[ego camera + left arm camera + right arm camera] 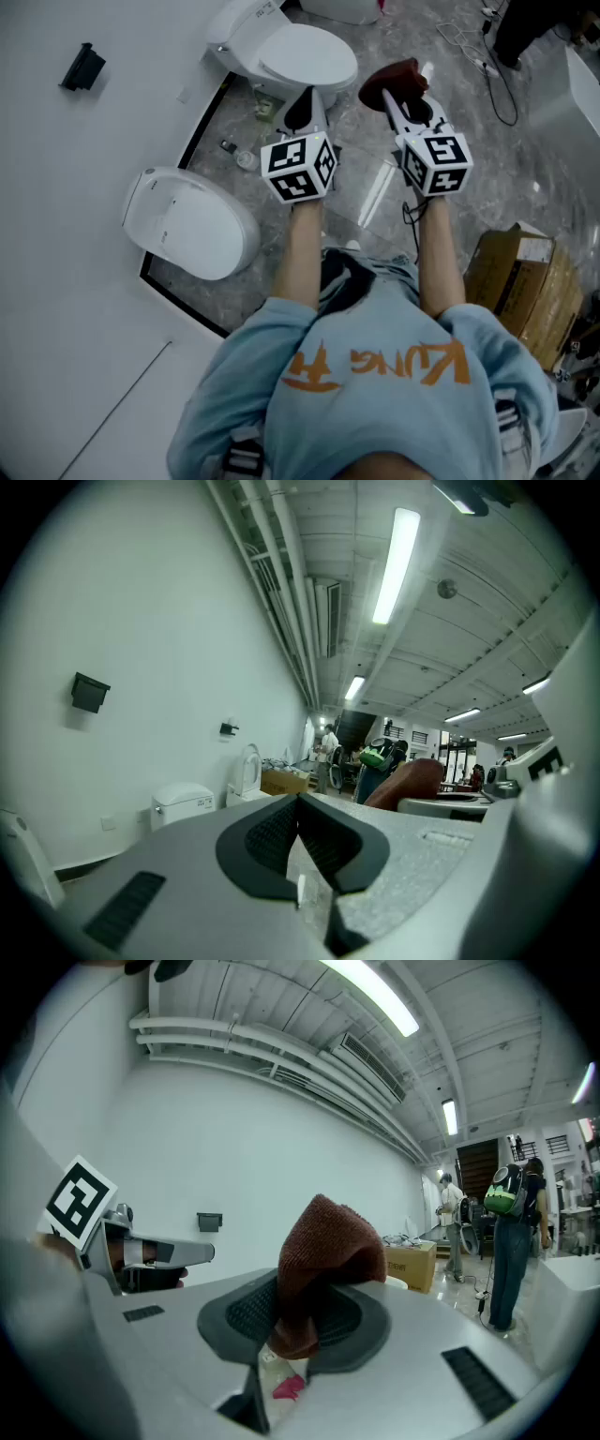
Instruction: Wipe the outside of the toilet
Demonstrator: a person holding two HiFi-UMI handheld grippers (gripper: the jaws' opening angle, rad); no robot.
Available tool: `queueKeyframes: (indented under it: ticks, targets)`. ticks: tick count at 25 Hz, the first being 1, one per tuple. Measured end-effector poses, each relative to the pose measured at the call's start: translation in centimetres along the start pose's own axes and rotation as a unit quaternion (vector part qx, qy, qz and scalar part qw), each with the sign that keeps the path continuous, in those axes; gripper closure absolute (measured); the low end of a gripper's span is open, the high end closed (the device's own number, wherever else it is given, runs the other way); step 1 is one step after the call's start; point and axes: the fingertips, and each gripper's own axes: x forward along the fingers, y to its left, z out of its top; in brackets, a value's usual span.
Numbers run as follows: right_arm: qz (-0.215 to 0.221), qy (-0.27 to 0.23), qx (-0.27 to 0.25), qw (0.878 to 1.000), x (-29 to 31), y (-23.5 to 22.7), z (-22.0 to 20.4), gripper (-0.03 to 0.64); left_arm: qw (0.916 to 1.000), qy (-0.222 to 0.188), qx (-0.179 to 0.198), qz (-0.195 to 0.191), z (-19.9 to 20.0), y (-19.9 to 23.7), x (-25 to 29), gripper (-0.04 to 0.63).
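Note:
Two white toilets stand along the white wall: one with its lid down at the top (286, 54), another at the left (192, 223). In the head view my left gripper (302, 101) hovers just in front of the upper toilet's bowl, and its jaws meet with nothing between them. In its own view the left gripper (298, 806) points level into the room, with a toilet tank (183, 803) far off to the left. My right gripper (405, 96) is shut on a dark red cloth (392, 80), which bunches up over the jaws of the right gripper (292, 1309) as a brown-red cloth (326, 1255).
Small bottles and litter (246, 150) lie on the marble floor between the toilets. A cardboard box (520, 281) sits at the right and cables (497, 70) trail at the top right. A black box (82, 67) hangs on the wall. People stand far down the room (511, 1232).

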Motion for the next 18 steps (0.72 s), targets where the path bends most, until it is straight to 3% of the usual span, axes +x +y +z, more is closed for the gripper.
queueKeyframes:
  ticks: [6,13,18]
  targets:
    - [-0.043,-0.051,-0.017,0.998,-1.7,-1.5,2.2,0.541,1.0000,-0.006,0.007,-0.002,0.5,-1.1,-0.6,0.600]
    - [-0.064,-0.032,-0.001,0.997,-0.5,-3.9,1.3,0.538,0.9998,-0.008,-0.004,0.017,0.7,1.4,0.5,0.600]
    - [-0.063,-0.030,-0.001,0.998,2.9,-6.0,1.0,0.538,0.9998,-0.006,-0.009,0.018,0.4,3.1,4.5,0.600]
